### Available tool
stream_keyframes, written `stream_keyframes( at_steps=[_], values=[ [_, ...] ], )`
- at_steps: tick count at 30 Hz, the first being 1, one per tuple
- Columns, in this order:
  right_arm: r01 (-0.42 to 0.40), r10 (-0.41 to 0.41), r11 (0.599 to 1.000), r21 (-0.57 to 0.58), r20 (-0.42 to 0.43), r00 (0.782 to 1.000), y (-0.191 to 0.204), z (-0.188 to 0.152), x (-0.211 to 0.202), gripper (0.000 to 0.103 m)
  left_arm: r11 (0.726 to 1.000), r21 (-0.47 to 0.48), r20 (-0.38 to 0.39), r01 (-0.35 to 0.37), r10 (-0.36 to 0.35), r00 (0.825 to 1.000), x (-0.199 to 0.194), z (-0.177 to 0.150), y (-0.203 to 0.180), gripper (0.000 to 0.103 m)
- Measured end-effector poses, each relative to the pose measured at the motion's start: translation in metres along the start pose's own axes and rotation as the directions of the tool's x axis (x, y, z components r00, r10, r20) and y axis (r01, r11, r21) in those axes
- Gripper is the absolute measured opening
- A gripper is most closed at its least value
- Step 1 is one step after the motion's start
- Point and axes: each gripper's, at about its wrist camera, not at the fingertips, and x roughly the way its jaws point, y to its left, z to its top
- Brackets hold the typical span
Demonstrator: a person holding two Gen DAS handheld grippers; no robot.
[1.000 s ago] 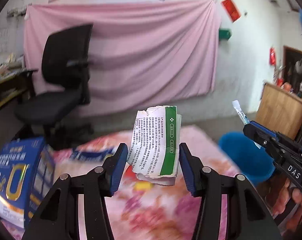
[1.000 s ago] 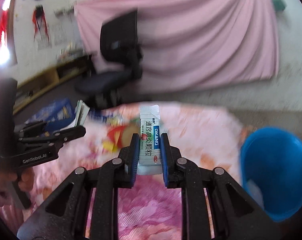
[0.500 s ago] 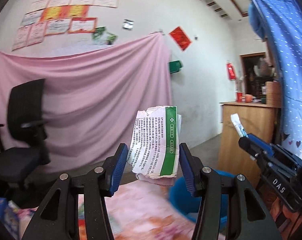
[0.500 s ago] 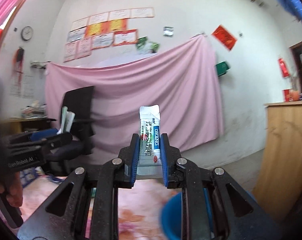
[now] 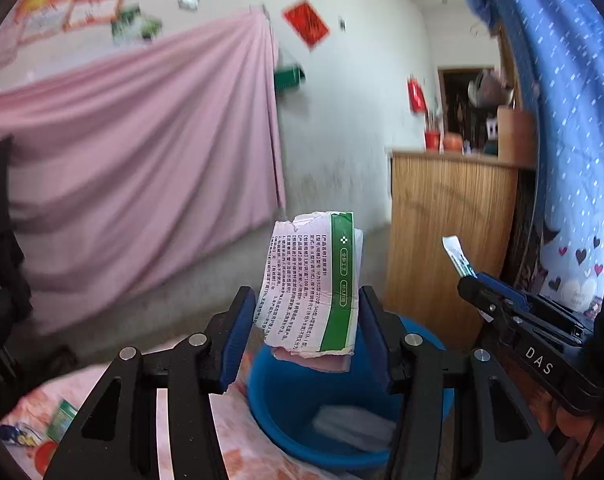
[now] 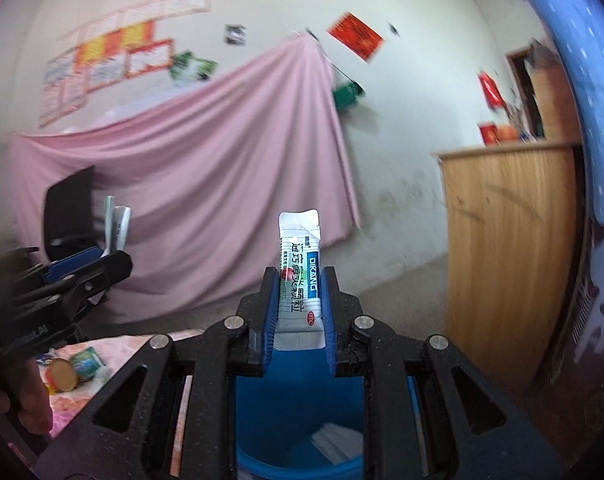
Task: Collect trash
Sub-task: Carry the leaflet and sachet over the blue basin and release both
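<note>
Hanging across the back wall, a pink cloth [image 5: 134, 168] fills most of both views, with a wooden cabinet [image 6: 510, 240] standing to its right and a blue patterned curtain [image 5: 574, 128] at the right edge. A black office chair [image 6: 68, 216] sits at the left, in front of the cloth. Low in the frame is a table covered with a pink floral cloth [image 5: 238, 440], carrying a few small bits of litter [image 6: 74, 368] near its left side. Just beside the table's edge stands a blue bucket [image 5: 286, 400], with a white piece of trash [image 5: 354, 424] lying on its bottom.

Above the bucket, the left hand-held gripper [image 5: 306, 328] pinches a torn, flattened medicine box [image 5: 314, 280], white with printed text and a green stripe, held upright between its blue pads. The right hand-held gripper [image 6: 300, 312] is directly over the bucket's opening and is pressed onto a narrow white sachet [image 6: 300, 276] with blue lettering, which stands upright between its fingers. Each hand-held gripper appears at the edge of the other's view, the two near one another and side by side.
</note>
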Motion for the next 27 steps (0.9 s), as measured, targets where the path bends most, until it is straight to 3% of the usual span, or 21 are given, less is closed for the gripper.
stream_keyframes(
  at_steps=[3,7,10,14,16,23,27],
  values=[
    [0.017,-0.014,0.999,0.044,-0.067,0.998,-0.014,-0.009,0.013,0.049,0.998,-0.052,-0.128,0.022,-0.029,0.991,0.028,0.0,0.003,0.046],
    [0.028,-0.014,0.996,0.09,-0.151,0.988,-0.029,-0.018,0.033,0.049,0.989,-0.139,-0.273,0.039,-0.076,0.959,0.058,-0.002,0.008,0.046],
    [0.03,-0.004,0.993,0.118,-0.217,0.976,-0.033,-0.027,0.045,0.049,0.982,-0.185,-0.356,0.043,-0.108,0.928,0.077,-0.002,0.011,0.046],
    [0.023,0.019,0.99,0.142,-0.285,0.958,-0.038,-0.037,0.059,0.05,0.976,-0.219,-0.414,0.013,-0.105,0.904,0.089,-0.004,0.018,0.047],
    [0.019,0.03,0.988,0.153,-0.316,0.948,-0.04,-0.04,0.066,0.05,0.974,-0.225,-0.455,-0.016,-0.09,0.886,0.094,-0.006,0.021,0.055],
    [0.026,0.041,0.986,0.163,-0.39,0.92,-0.04,-0.051,0.079,0.051,0.963,-0.266,-0.458,-0.041,-0.089,0.884,0.085,-0.013,0.039,0.058],
    [0.022,0.04,0.987,0.159,-0.374,0.926,-0.039,-0.048,0.077,0.06,0.955,-0.289,-0.406,-0.058,-0.068,0.911,0.066,-0.018,0.05,0.061]
  ],
)
